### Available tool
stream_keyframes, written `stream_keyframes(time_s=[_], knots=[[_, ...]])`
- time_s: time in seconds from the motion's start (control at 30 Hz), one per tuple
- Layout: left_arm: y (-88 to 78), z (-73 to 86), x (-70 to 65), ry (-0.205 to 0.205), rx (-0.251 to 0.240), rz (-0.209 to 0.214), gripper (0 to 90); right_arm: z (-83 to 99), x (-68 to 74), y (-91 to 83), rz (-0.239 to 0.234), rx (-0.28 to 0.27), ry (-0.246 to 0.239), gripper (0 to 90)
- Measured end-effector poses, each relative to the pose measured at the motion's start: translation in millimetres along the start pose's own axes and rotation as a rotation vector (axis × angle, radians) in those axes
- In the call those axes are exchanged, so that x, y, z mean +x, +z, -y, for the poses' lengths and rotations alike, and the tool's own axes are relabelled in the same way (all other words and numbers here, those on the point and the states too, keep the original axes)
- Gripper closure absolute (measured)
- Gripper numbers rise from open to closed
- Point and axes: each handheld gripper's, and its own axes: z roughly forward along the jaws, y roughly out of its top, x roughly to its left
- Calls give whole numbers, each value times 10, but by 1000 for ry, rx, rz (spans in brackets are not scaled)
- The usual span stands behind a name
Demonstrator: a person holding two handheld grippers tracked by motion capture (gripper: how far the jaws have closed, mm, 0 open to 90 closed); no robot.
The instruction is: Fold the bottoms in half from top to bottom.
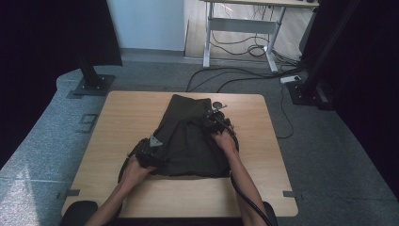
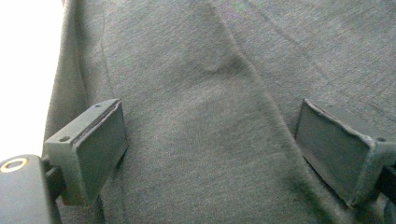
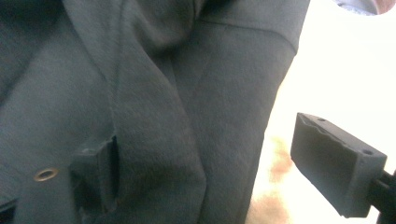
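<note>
A dark grey garment [image 1: 188,136] lies crumpled on the wooden table [image 1: 127,117], with folds running up its middle. My left gripper [image 1: 150,147] rests at the garment's near left edge. In the left gripper view its jaws [image 2: 210,116] stand wide open, with flat cloth [image 2: 196,70] spread between and under them. My right gripper [image 1: 214,120] is over the garment's upper right part. In the right gripper view it [image 3: 205,140] is open too: one jaw lies on the cloth beside a raised fold [image 3: 154,116], the other hangs past the garment's edge above bare table.
Bare wood surrounds the garment on the left, right and near sides. Beyond the table are a black stand base [image 1: 94,84], cables on the grey floor [image 1: 235,75], and a desk frame [image 1: 240,28].
</note>
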Motion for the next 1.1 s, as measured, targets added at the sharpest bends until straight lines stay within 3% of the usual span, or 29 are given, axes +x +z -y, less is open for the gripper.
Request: stream_keyframes(time_s=[0.1,0.3,0.43,0.57,0.77,0.83,0.97,1.1], knots=[[-1,-3,21,7,6,-3,87,106,-43,-25,-7,-34,30,158],[-14,5,130,13,21,-43,86,236,32,-176,22,-22,-33,200],[-9,19,242,-9,21,-68,84,394,110,-315,27,-14,-41,226],[2,15,357,-16,24,-104,82,582,249,-464,37,-14,-42,226],[80,-53,529,-26,24,-161,52,958,609,-730,62,-31,-4,227],[112,-77,565,-27,16,-174,51,1007,694,-801,65,-19,-13,228],[116,-71,612,-33,0,-155,52,1045,650,-972,-31,-27,0,244],[36,-72,622,-62,-10,-146,50,963,501,-1117,-67,-59,18,210]])
